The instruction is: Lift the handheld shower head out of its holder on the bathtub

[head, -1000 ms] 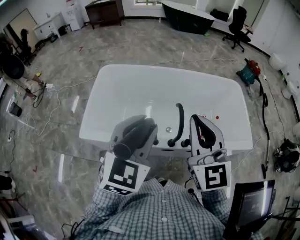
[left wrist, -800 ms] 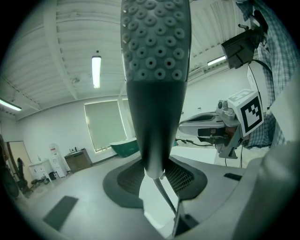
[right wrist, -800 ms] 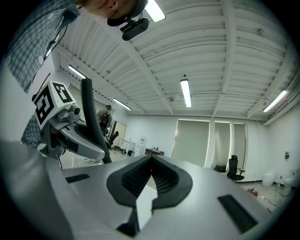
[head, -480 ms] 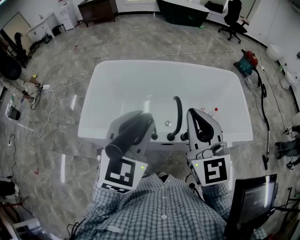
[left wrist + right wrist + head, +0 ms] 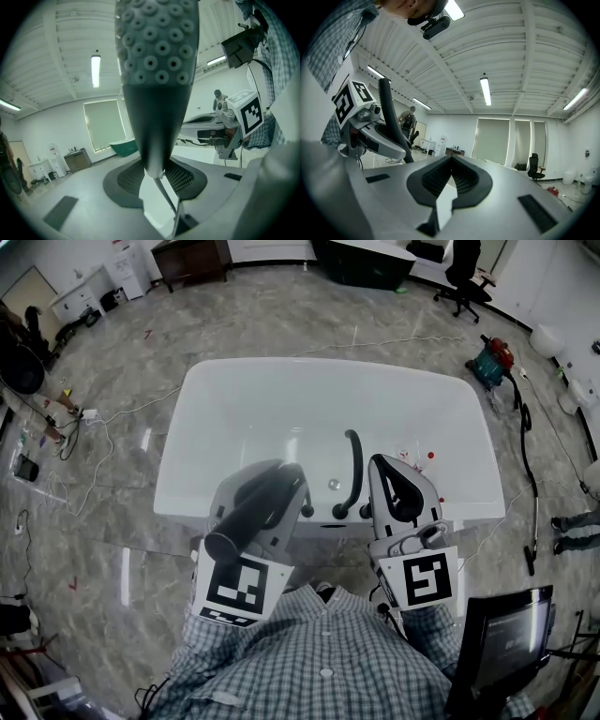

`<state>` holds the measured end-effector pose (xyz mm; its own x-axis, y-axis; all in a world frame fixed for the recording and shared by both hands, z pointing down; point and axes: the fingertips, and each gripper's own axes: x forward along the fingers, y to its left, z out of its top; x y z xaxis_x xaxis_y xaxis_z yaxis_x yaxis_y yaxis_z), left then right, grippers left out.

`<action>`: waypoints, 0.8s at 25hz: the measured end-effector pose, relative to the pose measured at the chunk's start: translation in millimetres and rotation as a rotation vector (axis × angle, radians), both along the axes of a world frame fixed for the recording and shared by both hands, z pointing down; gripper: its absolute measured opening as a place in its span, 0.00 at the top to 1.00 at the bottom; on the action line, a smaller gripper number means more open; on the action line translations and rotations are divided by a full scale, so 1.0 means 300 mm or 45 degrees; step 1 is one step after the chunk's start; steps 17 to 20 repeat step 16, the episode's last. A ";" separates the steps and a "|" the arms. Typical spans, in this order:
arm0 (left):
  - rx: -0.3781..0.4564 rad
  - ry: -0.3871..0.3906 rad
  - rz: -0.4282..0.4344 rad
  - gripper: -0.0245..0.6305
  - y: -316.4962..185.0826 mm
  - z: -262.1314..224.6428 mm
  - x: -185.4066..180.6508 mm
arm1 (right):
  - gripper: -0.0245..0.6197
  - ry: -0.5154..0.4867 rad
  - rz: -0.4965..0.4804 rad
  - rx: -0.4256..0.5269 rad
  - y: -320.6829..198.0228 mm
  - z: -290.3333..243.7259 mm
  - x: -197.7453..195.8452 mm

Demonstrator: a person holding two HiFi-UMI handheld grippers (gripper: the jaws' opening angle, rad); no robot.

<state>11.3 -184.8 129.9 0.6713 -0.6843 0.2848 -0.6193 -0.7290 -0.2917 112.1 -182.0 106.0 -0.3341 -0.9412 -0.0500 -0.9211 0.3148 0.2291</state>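
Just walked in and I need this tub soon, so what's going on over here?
A person in a checked shirt stands over the white bathtub with a gripper in each hand. The left gripper has its jaws closed on the dark handheld shower head, held up above the tub's near rim. The right gripper is empty, jaws together, beside the black faucet spout.

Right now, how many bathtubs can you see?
2. A white bathtub sits just in front of the person; a dark bathtub stands at the room's far side. Others may be hidden.
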 end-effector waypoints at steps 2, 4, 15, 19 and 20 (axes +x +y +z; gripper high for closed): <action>0.000 -0.001 0.000 0.75 0.000 0.002 0.000 | 0.94 0.001 -0.001 0.001 0.000 0.001 0.000; -0.001 -0.002 -0.001 0.75 -0.002 0.000 0.000 | 0.94 0.002 -0.001 -0.001 -0.001 0.000 0.000; -0.003 -0.005 0.005 0.75 -0.002 -0.007 -0.001 | 0.94 0.003 -0.006 -0.006 -0.005 -0.006 -0.006; -0.003 -0.004 0.005 0.75 -0.003 -0.009 -0.001 | 0.94 0.003 -0.007 -0.006 -0.005 -0.009 -0.007; -0.003 -0.004 0.005 0.75 -0.003 -0.009 -0.001 | 0.94 0.003 -0.007 -0.006 -0.005 -0.009 -0.007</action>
